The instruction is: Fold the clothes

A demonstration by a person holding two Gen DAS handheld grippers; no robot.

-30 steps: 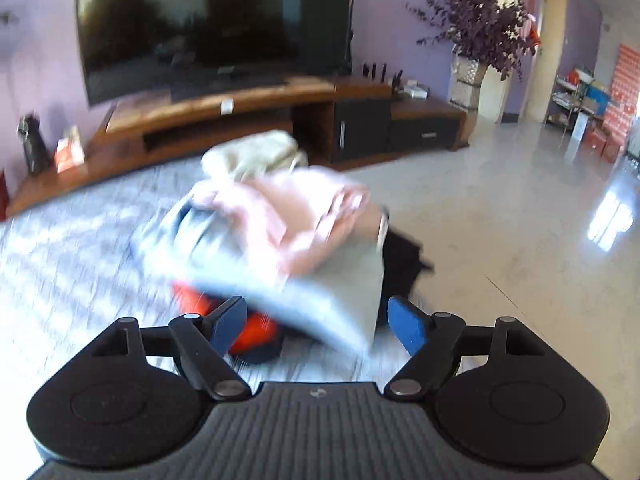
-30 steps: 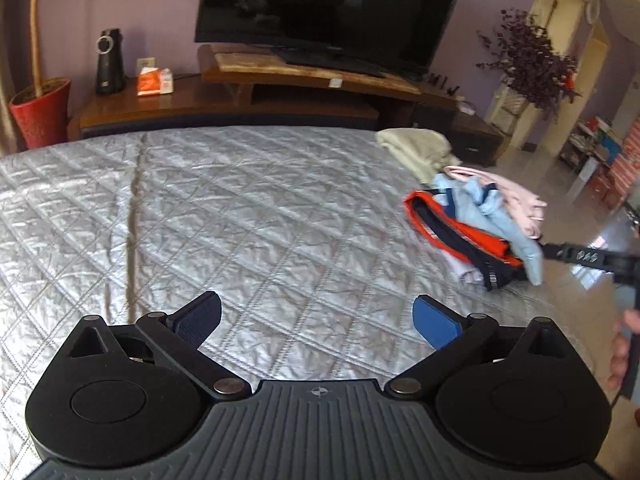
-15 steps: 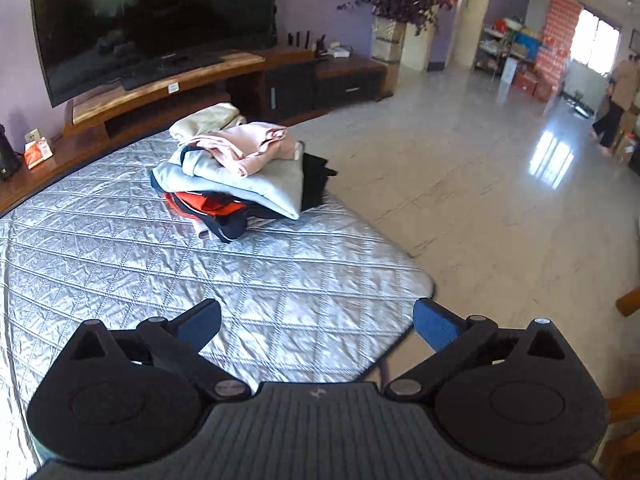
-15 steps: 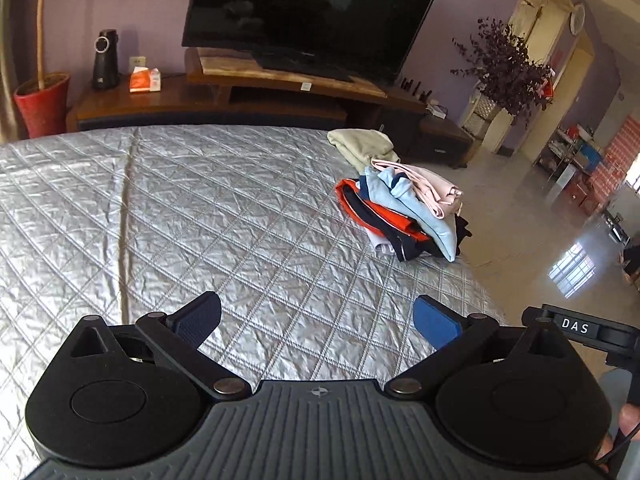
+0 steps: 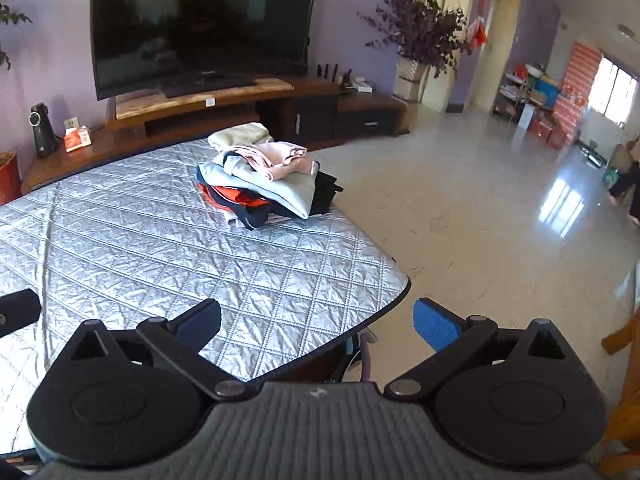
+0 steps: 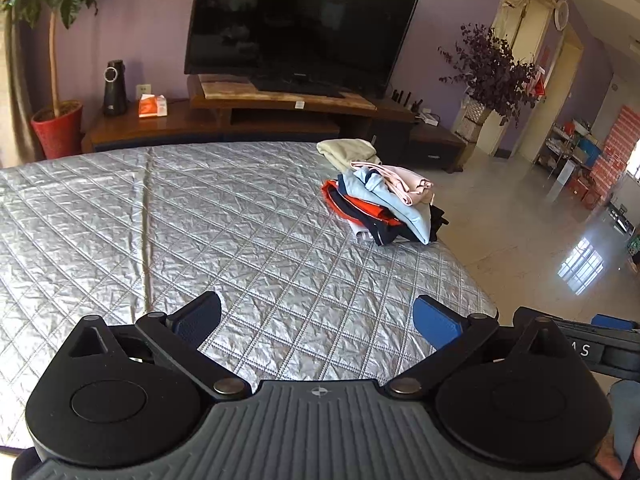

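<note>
The stack of clothes (image 5: pixel 266 178) sits near the far right corner of the silver quilted tabletop (image 5: pixel 160 264), close to the edge that faces the tiled floor (image 5: pixel 480 216). By the look of it the folding is largely done, perhaps finished: every garment in sight is gathered into this one pile, and no loose piece lies anywhere on the quilted cover in either view. Whether more clothes wait out of frame cannot be told.

The pile is layered but not tidy. A pale pink piece lies on top, over a light blue one whose folded edge hangs toward the near side; under these show an orange-red garment and a dark navy one, with something black slumping off the side toward the floor. A cream piece (image 6: pixel 348 151) lies just behind the stack, touching it. The layers are skewed, so it may want squaring up.

The left tool (image 5: pixel 316 316) hangs above the near corner, spread wide, with nothing between its blue pads. The right tool (image 6: pixel 316 316) is likewise spread and empty, well apart from the pile. Behind stand the television (image 6: pixel 300 28) and its wooden stand (image 6: pixel 280 116).
</note>
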